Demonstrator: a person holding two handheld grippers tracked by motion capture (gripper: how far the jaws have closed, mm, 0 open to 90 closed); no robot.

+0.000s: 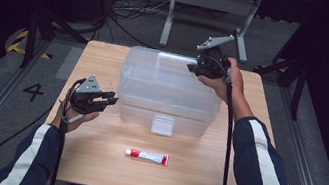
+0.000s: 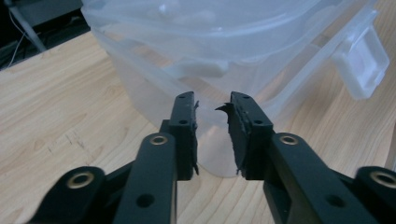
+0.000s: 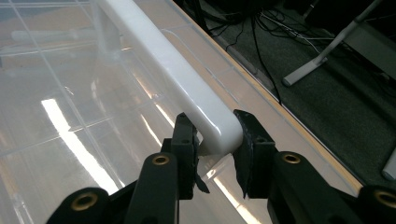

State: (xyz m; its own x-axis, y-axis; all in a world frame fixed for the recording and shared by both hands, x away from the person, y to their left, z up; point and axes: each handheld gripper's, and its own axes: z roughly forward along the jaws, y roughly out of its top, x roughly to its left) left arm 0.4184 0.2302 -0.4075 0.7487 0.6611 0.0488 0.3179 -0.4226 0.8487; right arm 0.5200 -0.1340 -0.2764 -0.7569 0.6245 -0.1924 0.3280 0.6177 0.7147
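Handle (image 3: 187,88) of our box (image 1: 165,90) sits clamped in our right tool (image 3: 215,135). Our left tool (image 2: 212,122) hangs beside the box, jaws narrowly apart, grasping nothing.

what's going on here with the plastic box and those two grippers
A person works on a clear plastic box on a wooden table. The right gripper is clamped on the box's white handle on the lid. The left gripper hangs beside the box's left end, nothing between its jaws. A small red-and-white tube lies in front, untouched.
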